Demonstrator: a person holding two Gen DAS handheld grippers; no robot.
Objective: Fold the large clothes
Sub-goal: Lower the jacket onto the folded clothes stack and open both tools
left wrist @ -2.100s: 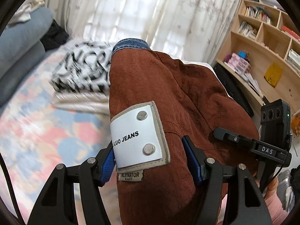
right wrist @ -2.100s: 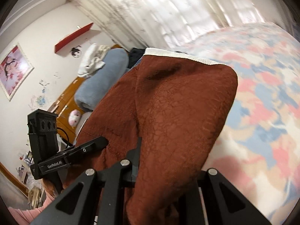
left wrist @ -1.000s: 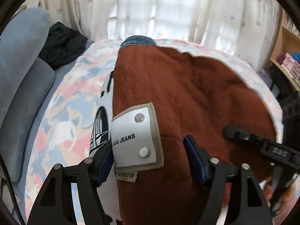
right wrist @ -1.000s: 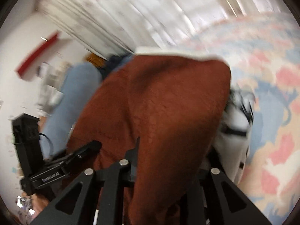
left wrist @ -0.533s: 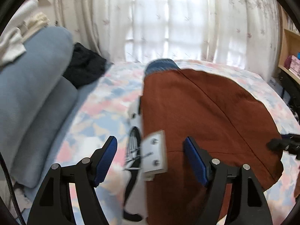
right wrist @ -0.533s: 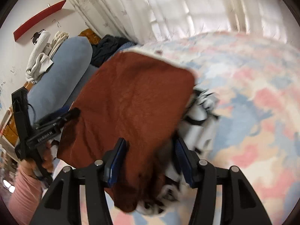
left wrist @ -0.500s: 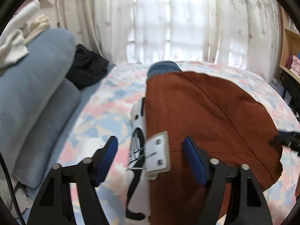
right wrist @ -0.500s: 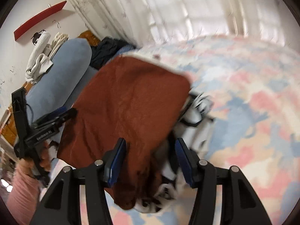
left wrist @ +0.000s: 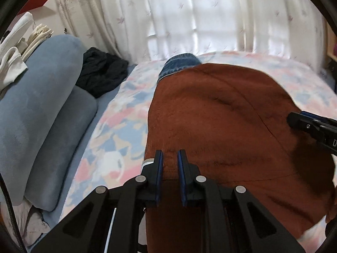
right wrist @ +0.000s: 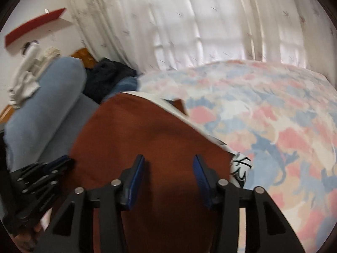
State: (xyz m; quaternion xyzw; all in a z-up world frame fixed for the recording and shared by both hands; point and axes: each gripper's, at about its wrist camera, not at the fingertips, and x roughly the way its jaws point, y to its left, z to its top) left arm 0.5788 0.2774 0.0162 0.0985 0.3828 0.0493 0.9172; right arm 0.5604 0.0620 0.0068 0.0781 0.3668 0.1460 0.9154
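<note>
Your left hand-held gripper [left wrist: 169,162] has just been closing, and its blue pads now stand almost together over the near edge of the rust-brown garment [left wrist: 221,130]. A thin strip of brown cloth shows in the narrow gap between them, but you cannot tell from this view whether the pads pinch that cloth or merely hang above it. Your right hand-held gripper [right wrist: 168,168] has its jaws partly apart, having just closed a little; the brown fabric lies beneath and between them, and the pads do not press on it.

The garment lies spread flat on the bed [left wrist: 118,126], which wears a cover printed in pink, blue and cream patches. In the left wrist view the tip of your right hand-held gripper pokes in from the right edge, over the garment's right side. In the right wrist view your left one shows at the lower left, beside the garment's left edge.

A folded blue denim piece [left wrist: 179,63] peeks out at the garment's far end. A white cloth with a black print [right wrist: 240,168] sticks out from under its right edge, just beside your right jaw.

Along the left side of the bed lie two blue-grey bolsters [left wrist: 38,105], one on the other, with pale cloths [left wrist: 12,50] heaped on top. A dark garment [left wrist: 101,76] is bundled near the far corner. White patterned curtains [left wrist: 200,16] hang behind the bed.
</note>
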